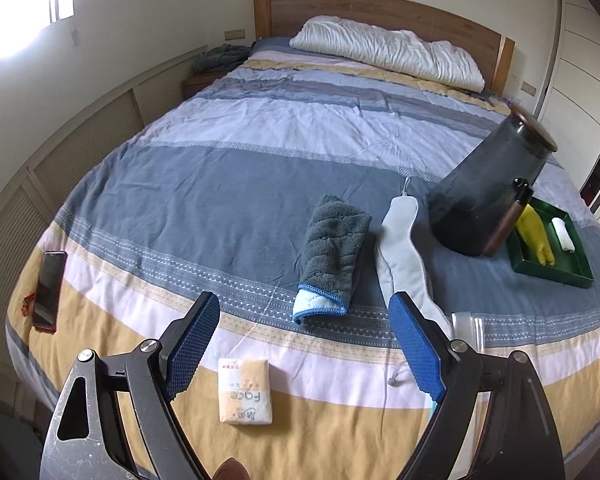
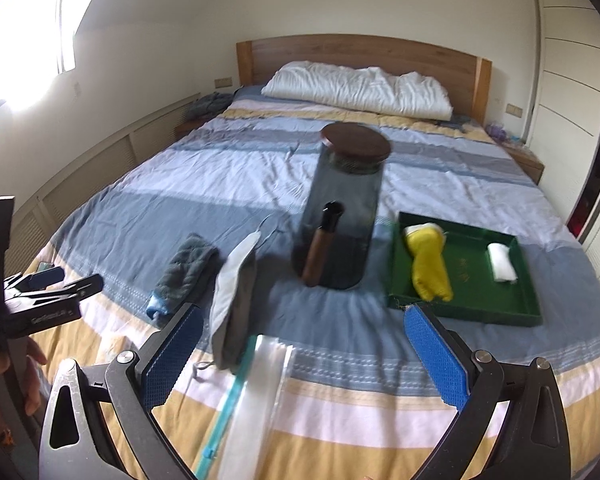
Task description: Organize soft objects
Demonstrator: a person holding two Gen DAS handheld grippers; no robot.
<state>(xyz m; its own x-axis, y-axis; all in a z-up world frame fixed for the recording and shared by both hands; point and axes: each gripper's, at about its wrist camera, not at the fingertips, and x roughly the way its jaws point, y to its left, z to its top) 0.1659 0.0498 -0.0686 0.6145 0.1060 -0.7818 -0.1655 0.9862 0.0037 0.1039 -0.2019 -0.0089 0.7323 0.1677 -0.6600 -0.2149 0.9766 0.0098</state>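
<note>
A: Surface?
B: Bed [image 1: 228,184] with a striped cover, blue, white and yellow bands, wrinkled. Wooden headboard [image 2: 360,56] at the far end, white pillow [image 1: 384,52] against it. Bright window up left, slatted panels along the left wall, white cabinet doors on the right.

A: Claws?
B: Left claw [image 1: 304,344] has its jaws wide apart, nothing between the blue pads, over the yellow band at the foot of the bed. Right claw [image 2: 304,356] is likewise spread and empty.

A: Soft items?
B: Folded grey towel [image 1: 332,256] with a blue edge lies just ahead of the left claw, slightly to the right. Pale grey padded piece [image 1: 400,248], long and narrow, sits beside the towel, its near end at the left claw's right finger. Yellow glove [image 2: 428,260] and a small white roll [image 2: 502,262] lie in the green tray [image 2: 472,312], ahead-right of the right claw.

A: Obstructions?
B: Dark glass jar [image 2: 340,216] with a brown lid stands dead ahead of the right claw, between the padded piece and the tray; a brown-and-black stick [image 2: 320,248] leans on its front. Clear zip bag [image 2: 260,384] lies between the right claw's fingers, on the cover. Tissue pack [image 1: 245,390] sits between the left claw's fingers, below them. Phone [image 1: 50,288] well off left.
</note>
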